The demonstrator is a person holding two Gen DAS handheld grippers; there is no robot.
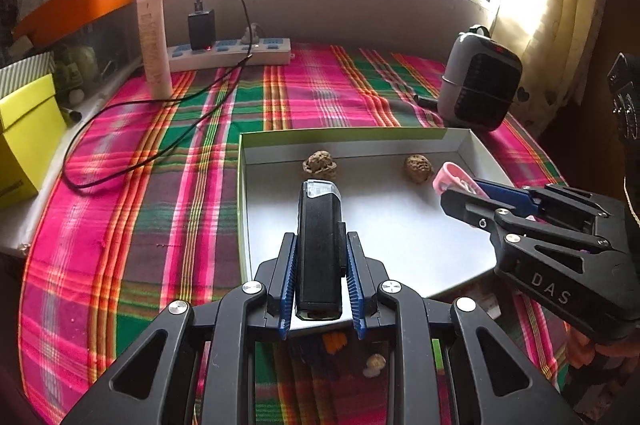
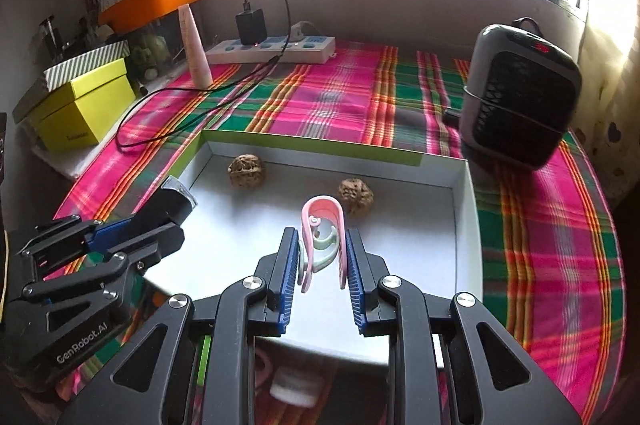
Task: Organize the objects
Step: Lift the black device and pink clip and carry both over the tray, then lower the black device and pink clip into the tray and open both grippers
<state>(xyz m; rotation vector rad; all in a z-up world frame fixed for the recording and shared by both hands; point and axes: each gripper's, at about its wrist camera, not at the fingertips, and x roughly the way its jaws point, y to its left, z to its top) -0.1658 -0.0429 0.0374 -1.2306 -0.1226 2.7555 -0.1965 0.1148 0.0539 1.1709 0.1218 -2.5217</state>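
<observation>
My left gripper [image 1: 320, 253] is shut on a black bar-shaped device with a clear tip [image 1: 319, 245], held over the near left part of a shallow white box lid [image 1: 400, 229]. It also shows in the right wrist view [image 2: 172, 205]. My right gripper [image 2: 322, 245] is shut on a pink and pale green clip [image 2: 326, 237], held over the box's near middle; the clip also shows in the left wrist view [image 1: 452, 177]. Two walnuts [image 2: 247, 170] [image 2: 356, 195] lie in the box's far part.
A grey and black fan heater [image 2: 520, 101] stands at the back right on the plaid cloth [image 2: 320, 93]. A power strip with a black charger [image 2: 272, 47], its cable, a cream tube [image 2: 196, 53] and a yellow-green box [image 2: 84, 105] are at the back left.
</observation>
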